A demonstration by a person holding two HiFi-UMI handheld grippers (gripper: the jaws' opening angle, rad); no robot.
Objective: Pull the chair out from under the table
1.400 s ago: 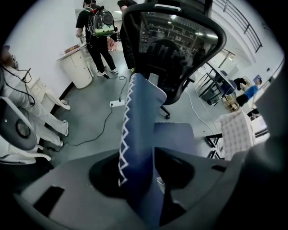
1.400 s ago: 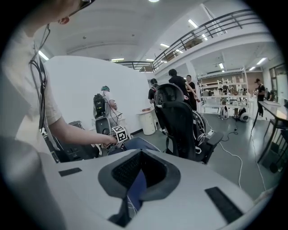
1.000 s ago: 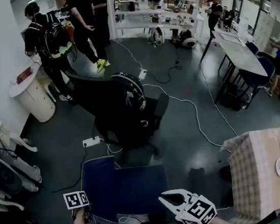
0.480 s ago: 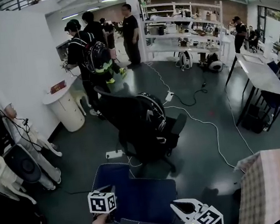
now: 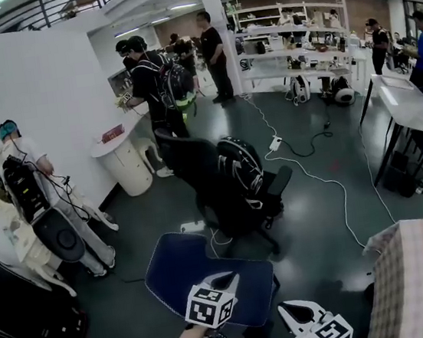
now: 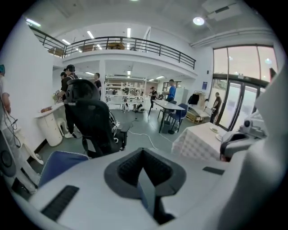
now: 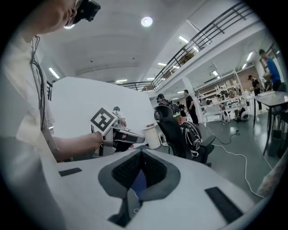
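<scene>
The blue chair (image 5: 210,276) stands on the dark floor, left of the checked-cloth table (image 5: 419,276) and apart from it. My left gripper (image 5: 228,281) hovers over the chair's front part, its marker cube toward me, jaws shut with nothing between them. The left gripper view looks over the shut jaws (image 6: 143,152) at the blue seat (image 6: 60,161) and the table (image 6: 198,141). My right gripper (image 5: 288,311) hangs low between chair and table, shut and empty (image 7: 141,152). The right gripper view also shows the left gripper (image 7: 135,138) held in a hand.
A black office chair (image 5: 221,182) with a bag on it stands just beyond the blue chair. White cables (image 5: 313,174) cross the floor. Several people (image 5: 153,79) stand at the back left by a round white stand (image 5: 125,156). A long table (image 5: 408,104) lines the right.
The left gripper has left the blue chair's left corner, risen and swung right over the seat. The right gripper drifted right. The head view has tilted up toward the room.
</scene>
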